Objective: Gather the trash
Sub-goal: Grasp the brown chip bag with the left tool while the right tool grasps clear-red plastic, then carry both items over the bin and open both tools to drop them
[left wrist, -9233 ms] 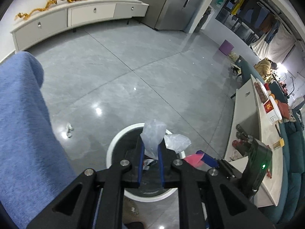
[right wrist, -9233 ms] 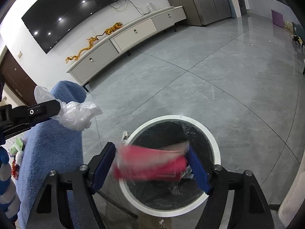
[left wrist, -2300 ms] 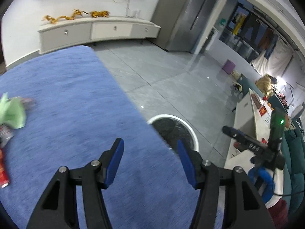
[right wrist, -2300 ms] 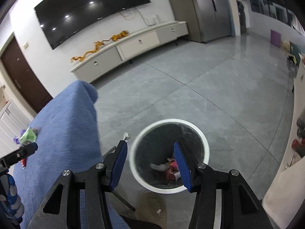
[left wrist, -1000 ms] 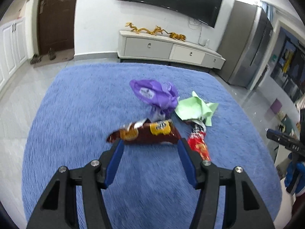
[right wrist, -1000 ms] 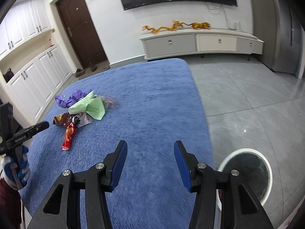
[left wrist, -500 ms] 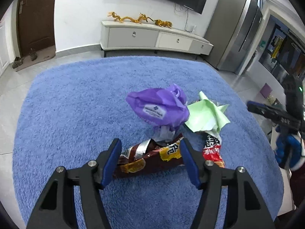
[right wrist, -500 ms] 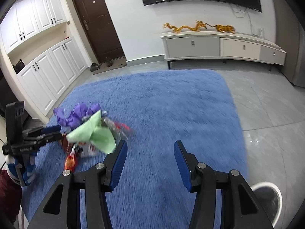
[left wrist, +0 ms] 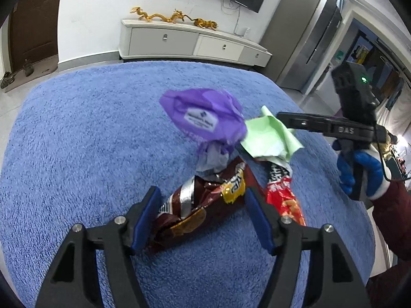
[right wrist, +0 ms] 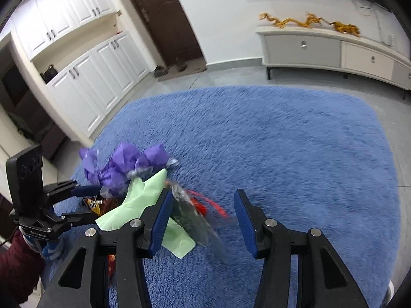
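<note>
A pile of trash lies on the blue rug [left wrist: 77, 141]: a purple bag [left wrist: 205, 118], a crumpled green paper [left wrist: 269, 141], a brown snack wrapper [left wrist: 205, 205] and a red wrapper [left wrist: 287, 202]. My left gripper [left wrist: 201, 190] straddles the brown wrapper. Its jaws are opening and the pads do not press on it. In the right wrist view, my right gripper [right wrist: 203, 192] is over the pile's right side. Its jaws are closing, with a blurred clear-and-red wrapper [right wrist: 190, 213] between them, not gripped. Its left finger is against the green paper [right wrist: 143, 200], beside the purple bag [right wrist: 123, 166].
A white TV cabinet [left wrist: 192, 43] stands behind the rug, a steel fridge [left wrist: 303, 33] to its right. White cupboards [right wrist: 84, 77] and a dark door [right wrist: 164, 18] line the left side. A gloved hand [left wrist: 359, 169] with a dark red sleeve holds the right gripper.
Both grippers have closed in on the pile. The left one sank over the brown wrapper with wider jaws. The right one swept left across the rug and its jaws narrowed.
</note>
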Motion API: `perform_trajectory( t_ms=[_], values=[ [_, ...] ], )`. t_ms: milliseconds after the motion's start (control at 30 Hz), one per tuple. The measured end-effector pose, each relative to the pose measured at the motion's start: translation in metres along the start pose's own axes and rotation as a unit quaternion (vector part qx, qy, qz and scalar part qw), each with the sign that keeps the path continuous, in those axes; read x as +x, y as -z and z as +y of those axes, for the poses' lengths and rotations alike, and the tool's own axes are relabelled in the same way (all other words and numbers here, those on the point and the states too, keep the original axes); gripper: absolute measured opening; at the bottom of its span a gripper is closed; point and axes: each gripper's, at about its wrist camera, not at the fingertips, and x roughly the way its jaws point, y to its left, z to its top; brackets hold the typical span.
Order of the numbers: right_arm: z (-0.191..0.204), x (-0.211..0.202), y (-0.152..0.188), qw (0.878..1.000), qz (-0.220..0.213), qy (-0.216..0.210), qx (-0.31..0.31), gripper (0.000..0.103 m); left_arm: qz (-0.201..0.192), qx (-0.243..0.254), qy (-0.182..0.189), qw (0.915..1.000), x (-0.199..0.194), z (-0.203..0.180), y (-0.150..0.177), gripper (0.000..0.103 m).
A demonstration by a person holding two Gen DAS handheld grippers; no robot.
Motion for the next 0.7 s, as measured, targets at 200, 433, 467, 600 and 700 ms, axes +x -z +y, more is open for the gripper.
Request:
perform_trajectory(
  t_ms=[200, 433, 467, 600, 700],
  values=[
    [0.013, 0.009, 0.009, 0.999, 0.028, -0.003, -0.027, 0.024, 0.006, 0.035, -0.020, 0.9992, 0.002, -0.019, 0.006, 0.056],
    [0.002, -0.006, 0.025, 0.999, 0.024, 0.030, -0.011, 0.013, -0.005, 0.016, -0.035, 0.9993, -0.003, -0.017, 0.010, 0.032],
    [-0.002, -0.012, 0.029, 0.999, 0.019, 0.036, -0.002, 0.013, -0.007, 0.011, -0.038, 0.9992, -0.004, -0.017, 0.012, 0.030],
    [-0.016, -0.032, 0.039, 0.998, -0.002, 0.050, 0.025, 0.012, -0.018, -0.010, -0.050, 0.9985, -0.014, -0.012, 0.020, 0.026],
    [-0.023, -0.050, 0.051, 0.997, -0.015, 0.058, 0.042, 0.012, -0.027, -0.031, -0.057, 0.9975, -0.023, -0.010, 0.027, 0.023]
  ],
)
